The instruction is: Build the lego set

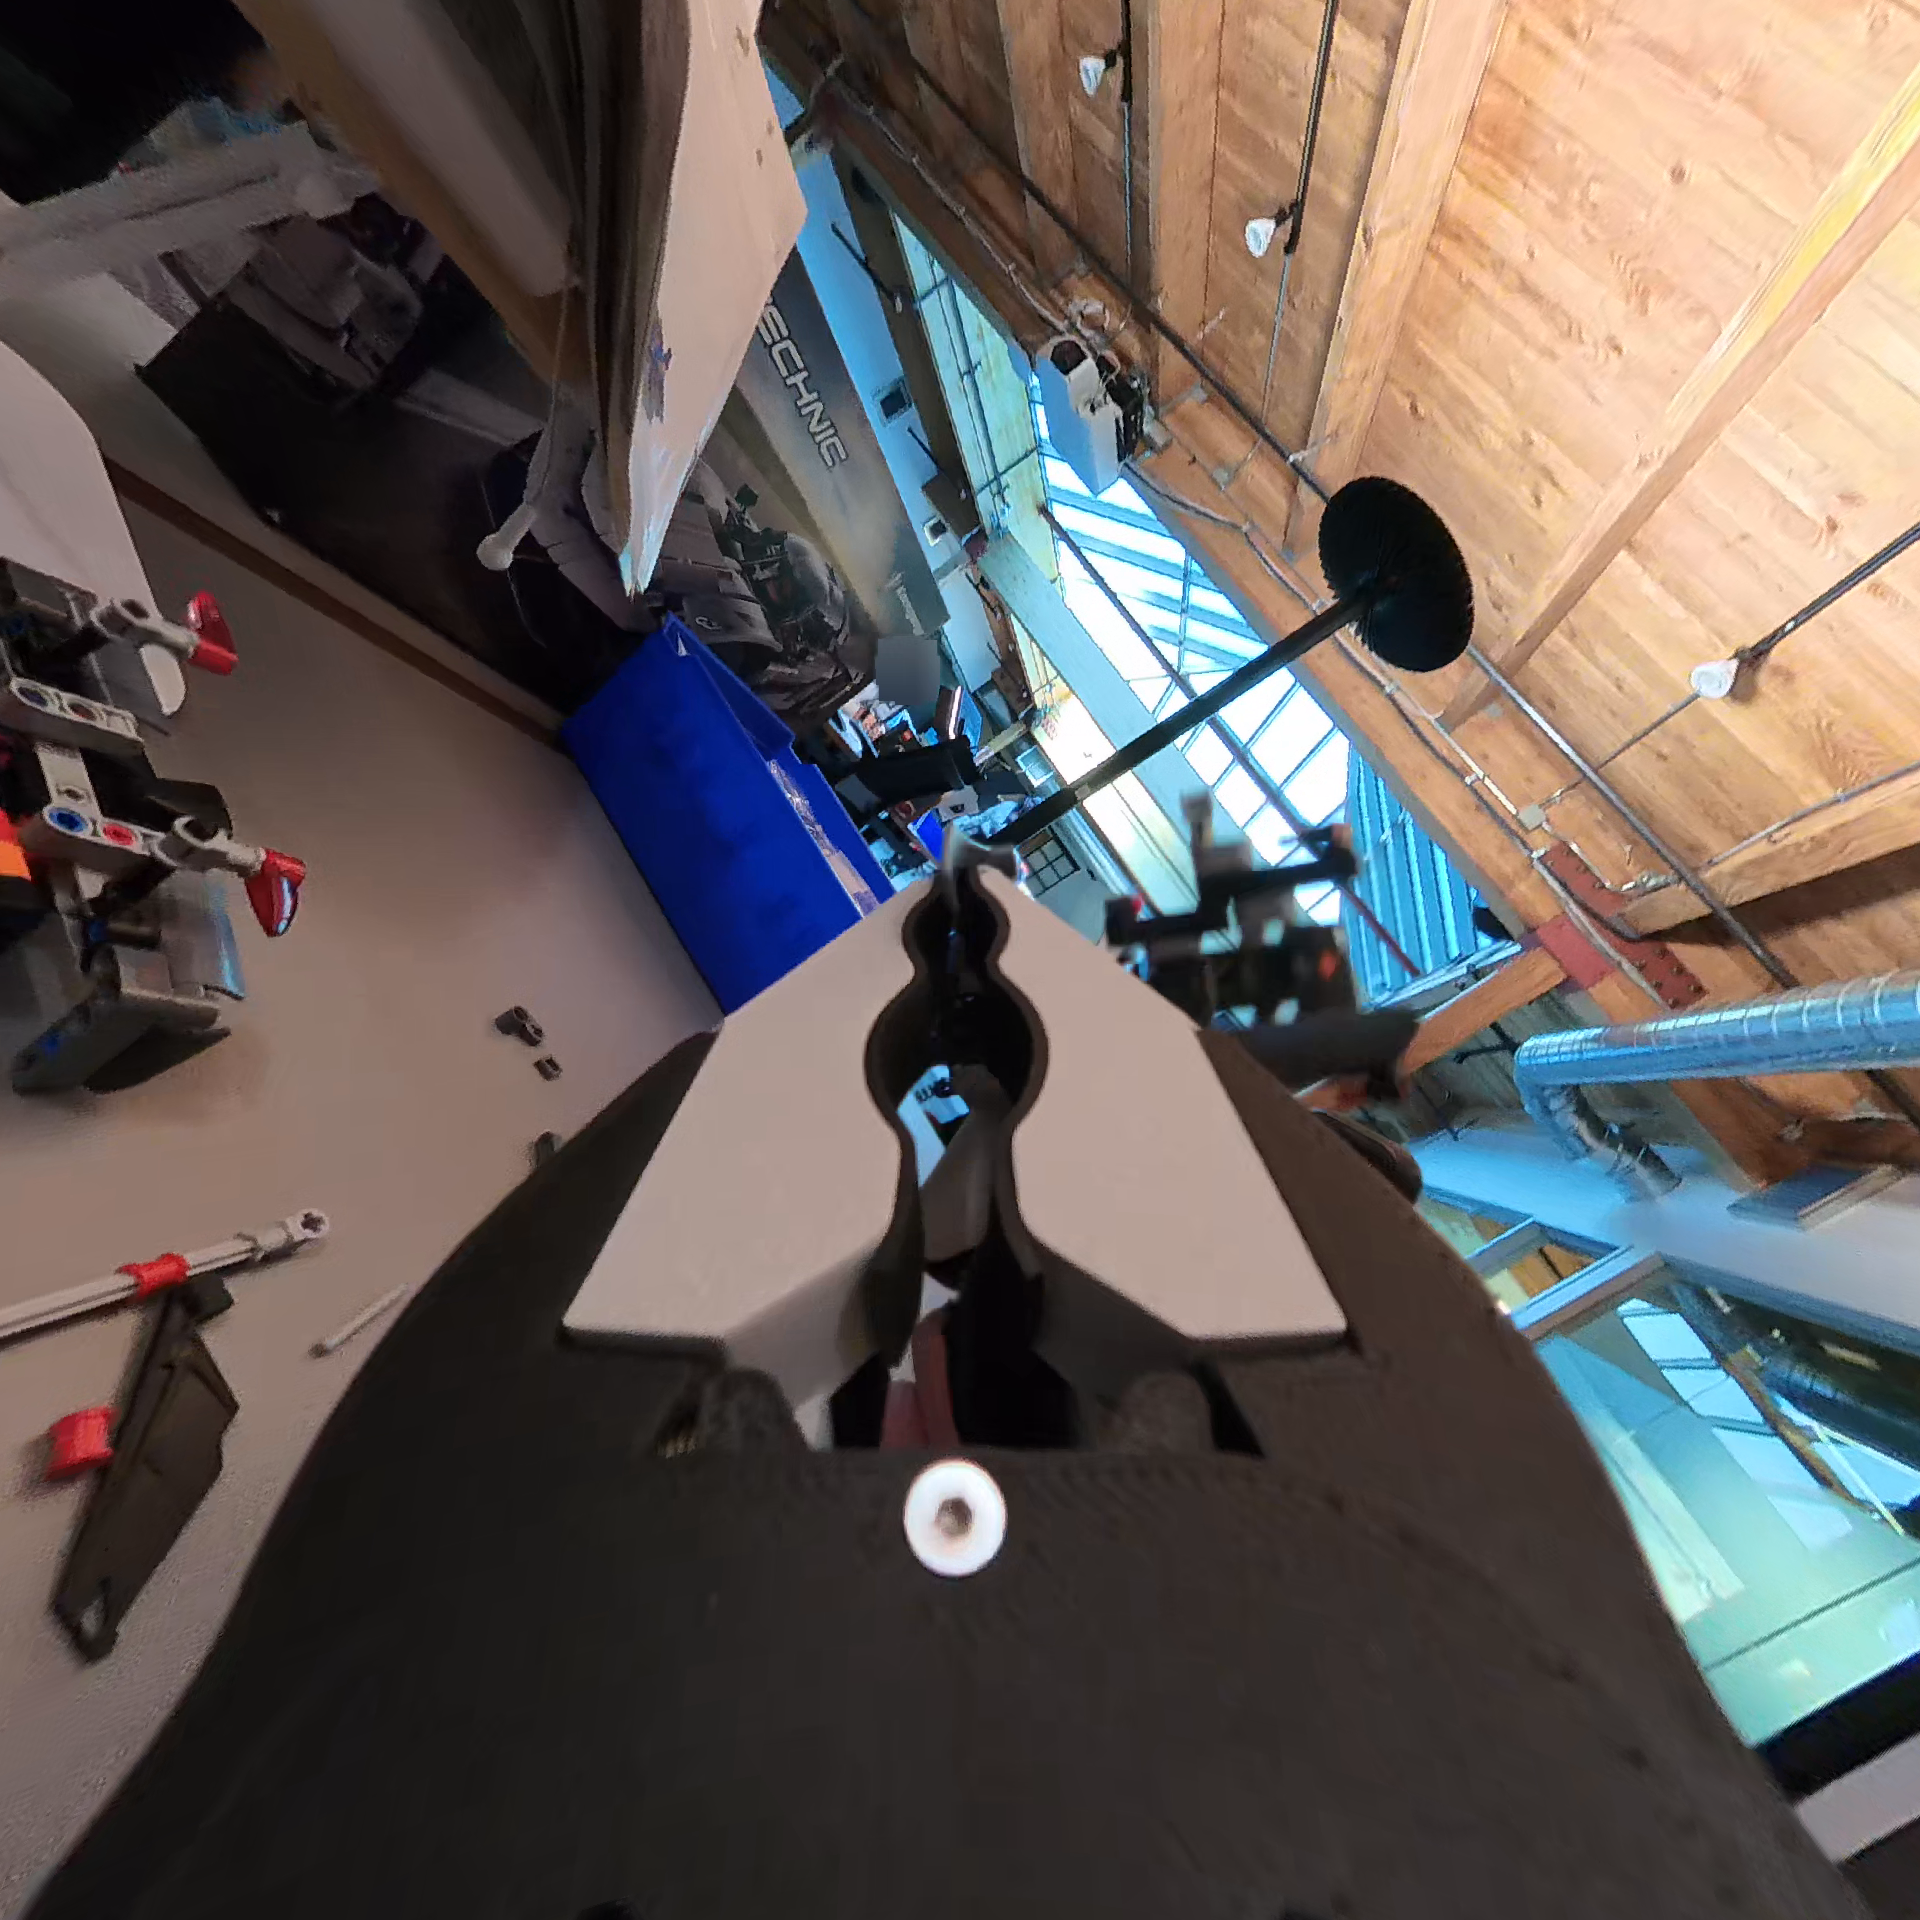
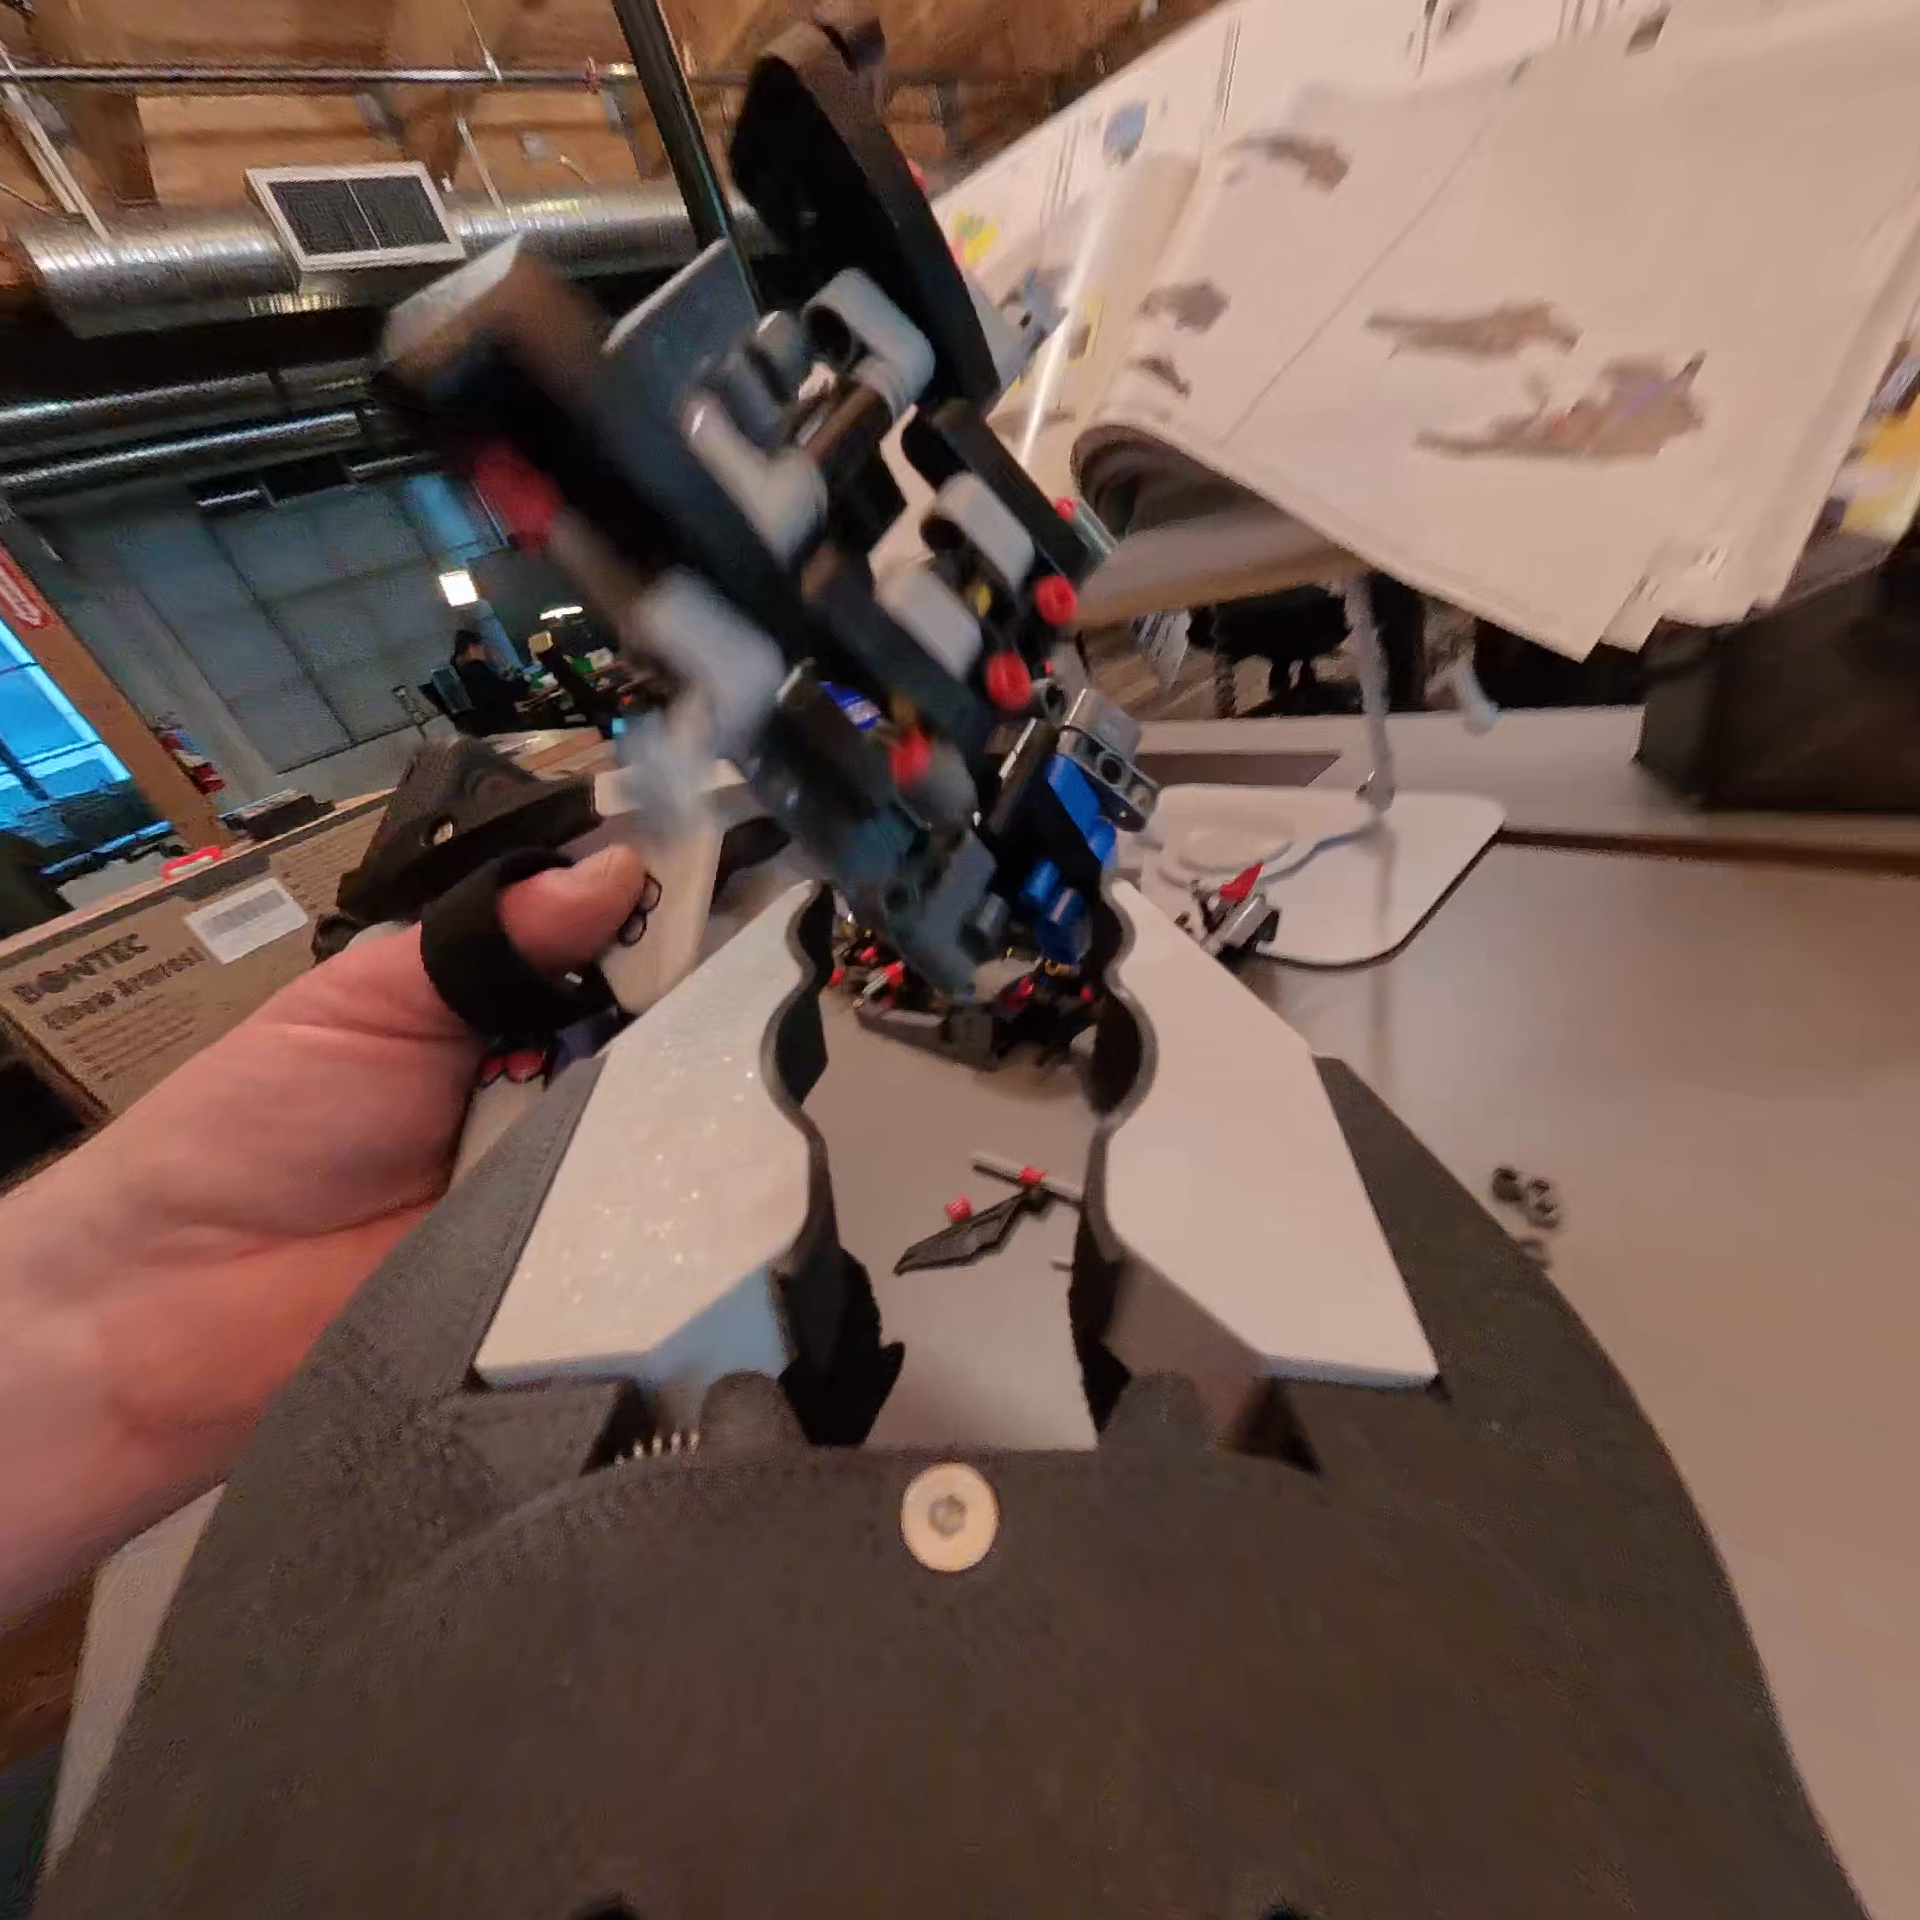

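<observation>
My right gripper (image 2: 966,914) is shut on the lower end of a grey, black and blue lego assembly (image 2: 831,540) and holds it tilted in the air above the table. My left gripper (image 1: 964,883) is shut, with a small light-grey piece (image 1: 961,850) sticking out at its tips. In the right wrist view the left gripper (image 2: 665,831) sits at the assembly's left side, held by a hand (image 2: 208,1143). The assembly also shows in the left wrist view (image 1: 1247,935), blurred. A second, part-built lego model (image 1: 104,831) with red tips lies on the table.
Loose parts lie on the table: a grey axle with a red bush (image 1: 156,1278), a black panel (image 1: 145,1455), small dark pins (image 1: 520,1029). A blue bin (image 1: 717,810) and the set's box (image 1: 790,499) stand behind. An open instruction booklet (image 2: 1455,312) hangs over a white stand base (image 2: 1351,862). There is about 5 cm between the tips of the two grippers. From either gripper's tips it is about 15 cm to the black panel (image 1: 145,1455). It is also in sight in the right wrist view (image 2: 968,1235).
</observation>
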Motion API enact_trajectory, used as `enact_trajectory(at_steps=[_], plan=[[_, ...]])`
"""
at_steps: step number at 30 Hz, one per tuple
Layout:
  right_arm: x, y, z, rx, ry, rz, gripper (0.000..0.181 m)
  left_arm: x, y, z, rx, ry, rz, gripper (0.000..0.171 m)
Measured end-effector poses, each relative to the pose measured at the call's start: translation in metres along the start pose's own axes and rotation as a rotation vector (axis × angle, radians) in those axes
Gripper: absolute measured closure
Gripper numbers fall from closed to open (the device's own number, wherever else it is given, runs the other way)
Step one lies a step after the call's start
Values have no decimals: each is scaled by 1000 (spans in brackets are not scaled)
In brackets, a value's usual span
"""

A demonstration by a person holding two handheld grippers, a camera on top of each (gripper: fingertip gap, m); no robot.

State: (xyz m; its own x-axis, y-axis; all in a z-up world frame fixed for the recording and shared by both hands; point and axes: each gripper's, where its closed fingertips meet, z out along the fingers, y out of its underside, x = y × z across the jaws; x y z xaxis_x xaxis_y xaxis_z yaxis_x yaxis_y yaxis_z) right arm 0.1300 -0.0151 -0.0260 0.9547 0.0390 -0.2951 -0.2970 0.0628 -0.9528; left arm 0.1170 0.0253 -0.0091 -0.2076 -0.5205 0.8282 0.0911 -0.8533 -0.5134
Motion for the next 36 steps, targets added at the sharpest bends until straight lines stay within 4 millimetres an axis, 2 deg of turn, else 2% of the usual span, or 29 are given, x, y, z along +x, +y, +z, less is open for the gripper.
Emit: enact_trajectory(at_steps=[2,9,26,36], plan=[[3,-4,-1,8,1,-10,146,-1,-3,-2,31,3,-24,171],[11,-12,-2,26,3,-20,152,-1,0,1,69,29,-56,171],[30,-24,-9,68,-59,31,161,20,19,6,-5,98,46,162],[36,-37,-10,123,-59,53,165,35,33,7,-15,130,29,161]])
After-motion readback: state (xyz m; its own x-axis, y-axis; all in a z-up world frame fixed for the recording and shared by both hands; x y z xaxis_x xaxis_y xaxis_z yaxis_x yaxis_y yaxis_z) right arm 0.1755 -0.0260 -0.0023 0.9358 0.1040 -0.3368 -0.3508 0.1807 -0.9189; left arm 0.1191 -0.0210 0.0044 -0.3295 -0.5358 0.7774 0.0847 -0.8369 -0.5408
